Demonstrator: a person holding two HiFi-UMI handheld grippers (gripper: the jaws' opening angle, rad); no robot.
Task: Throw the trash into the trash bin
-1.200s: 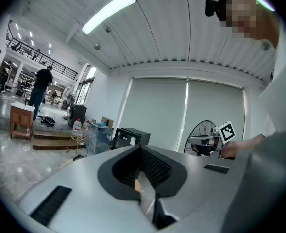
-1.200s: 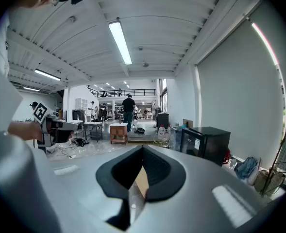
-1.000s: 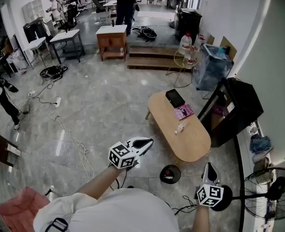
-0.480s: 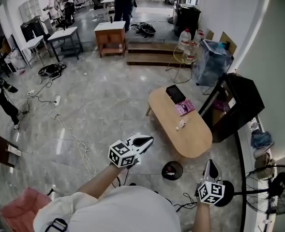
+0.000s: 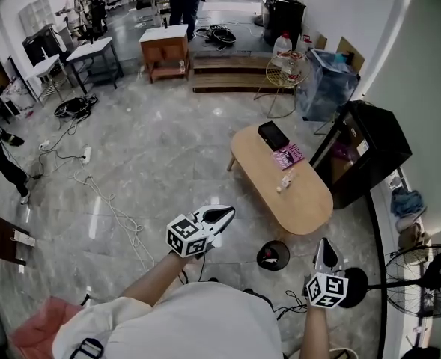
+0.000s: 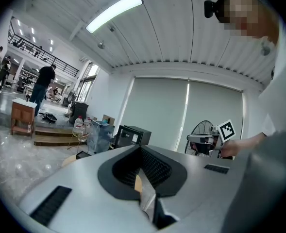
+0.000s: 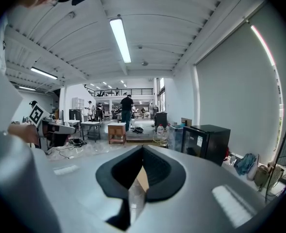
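Presently the white trash [image 5: 283, 182] lies slantwise across the oval table [image 5: 310, 204], while left gripper [image 5: 224, 214] and right gripper [image 5: 324, 244] stay closed, empty, scene shifted slightly up-frame.

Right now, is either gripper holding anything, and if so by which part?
Nothing is held. The left gripper and the right gripper both have their jaws together with nothing between them.
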